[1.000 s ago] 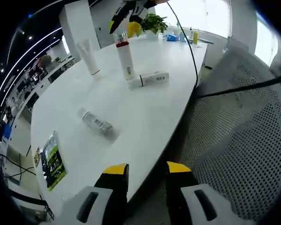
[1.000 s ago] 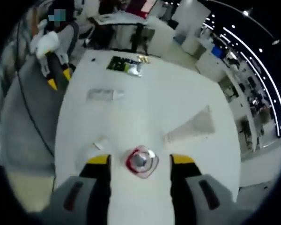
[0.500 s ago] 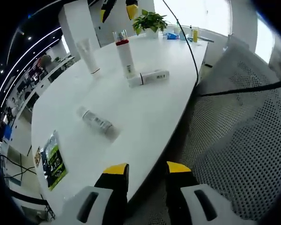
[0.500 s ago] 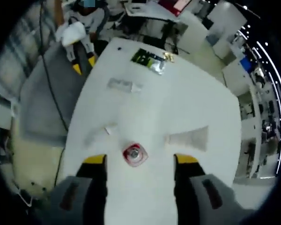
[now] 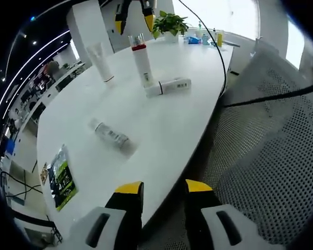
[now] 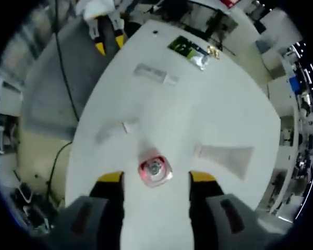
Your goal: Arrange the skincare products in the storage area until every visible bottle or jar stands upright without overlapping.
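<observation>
My right gripper (image 6: pixel 152 178) above the upright red-capped bottle (image 5: pixel 142 63), fingers spread either side of its cap, white tube (image 5: pixel 100 62) standing nearby, two bottles (image 5: pixel 168 87) (image 5: pixel 110 135) lying flat on the worktop (image 5: pixel 146 125), my left gripper (image 5: pixel 162 188) fingers spread at the worktop's edge.

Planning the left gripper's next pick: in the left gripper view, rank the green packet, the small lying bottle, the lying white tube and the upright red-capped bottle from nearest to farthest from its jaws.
1. Green packet, left table edge.
2. Small lying bottle, mid-table.
3. Lying white tube, farther right.
4. Upright red-capped bottle, just behind the tube.
</observation>
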{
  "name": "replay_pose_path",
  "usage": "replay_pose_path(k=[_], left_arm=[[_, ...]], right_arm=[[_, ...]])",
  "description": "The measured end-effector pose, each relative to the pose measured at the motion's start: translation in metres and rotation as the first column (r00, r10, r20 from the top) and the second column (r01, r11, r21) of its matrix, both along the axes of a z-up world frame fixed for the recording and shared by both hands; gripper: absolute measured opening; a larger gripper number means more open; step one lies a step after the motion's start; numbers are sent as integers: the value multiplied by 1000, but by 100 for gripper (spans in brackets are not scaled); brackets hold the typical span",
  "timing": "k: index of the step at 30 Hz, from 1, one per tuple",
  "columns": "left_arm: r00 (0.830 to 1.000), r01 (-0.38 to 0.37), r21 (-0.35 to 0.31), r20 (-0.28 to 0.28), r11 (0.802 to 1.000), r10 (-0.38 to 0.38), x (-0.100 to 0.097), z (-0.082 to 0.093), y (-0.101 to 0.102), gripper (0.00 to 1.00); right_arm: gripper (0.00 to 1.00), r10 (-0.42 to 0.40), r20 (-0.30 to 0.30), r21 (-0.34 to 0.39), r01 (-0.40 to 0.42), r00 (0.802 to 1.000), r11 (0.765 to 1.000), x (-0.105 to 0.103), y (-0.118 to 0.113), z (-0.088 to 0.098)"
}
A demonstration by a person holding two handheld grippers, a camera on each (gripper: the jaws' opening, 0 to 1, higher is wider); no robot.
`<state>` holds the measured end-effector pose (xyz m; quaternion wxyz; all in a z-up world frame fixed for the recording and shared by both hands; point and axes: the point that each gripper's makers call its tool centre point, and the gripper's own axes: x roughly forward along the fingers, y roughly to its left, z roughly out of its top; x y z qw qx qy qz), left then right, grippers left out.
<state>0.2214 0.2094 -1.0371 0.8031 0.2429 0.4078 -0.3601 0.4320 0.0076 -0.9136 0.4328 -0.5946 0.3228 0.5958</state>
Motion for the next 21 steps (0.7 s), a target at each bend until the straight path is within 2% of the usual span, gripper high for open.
replay_pose_path(k=[6, 13, 16, 19, 21], left_arm=[[1000, 1, 7, -4, 1000, -1, 0, -1, 1, 30], [1000, -1, 11, -4, 1000, 1, 1, -1, 2, 30], [1000, 0, 12, -4, 1000, 0, 2, -1, 2, 29], [1000, 1, 12, -6, 1000, -1, 2, -2, 2, 29], [1000, 3, 14, -8, 1000, -3, 2, -2, 2, 29]], right_arm=[[40, 21, -14, 0, -21, 1000, 1000, -2, 5, -11], [28, 31, -27, 10, -30, 999, 999, -3, 8, -15], [27, 24, -33, 10, -24, 999, 1000, -3, 7, -16], [27, -59, -45, 20, 60, 997, 998, -1, 7, -15], [27, -86, -50, 19, 87, 995, 996, 0, 6, -15]])
